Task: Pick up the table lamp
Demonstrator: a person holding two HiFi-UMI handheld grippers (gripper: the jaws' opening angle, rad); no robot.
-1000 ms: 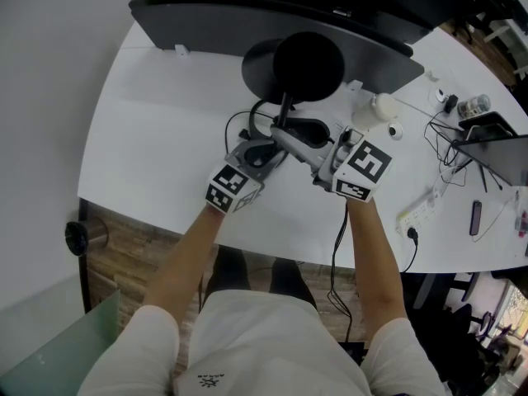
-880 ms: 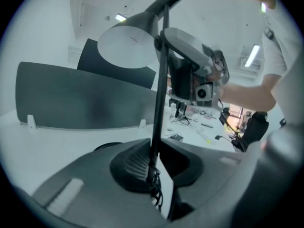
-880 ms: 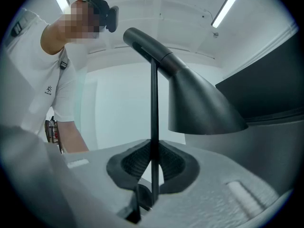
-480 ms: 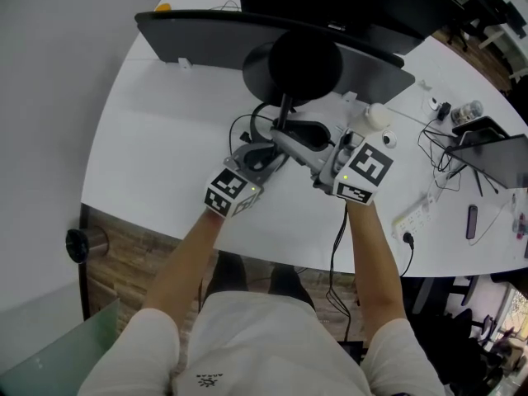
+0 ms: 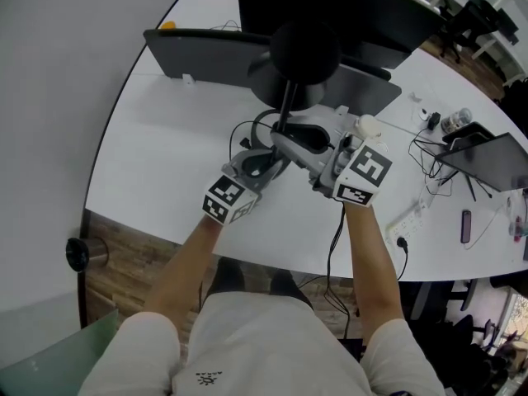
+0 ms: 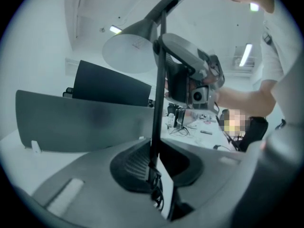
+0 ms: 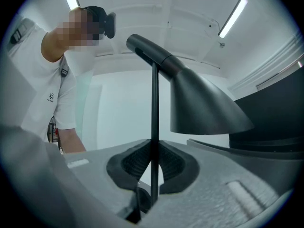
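Pinching lamp [image 5: 305, 52] (both jaws), table [image 5: 165, 163] edge near

A white curved table [image 5: 165, 159] stands over wood flooring [image 5: 124, 258] beside a pale wall [image 5: 49, 97].

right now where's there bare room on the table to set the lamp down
Widest bare patch: the white table left of the left gripper, between the dark panel and the near edge. Crowded on the right: cables and a power strip run across that end.
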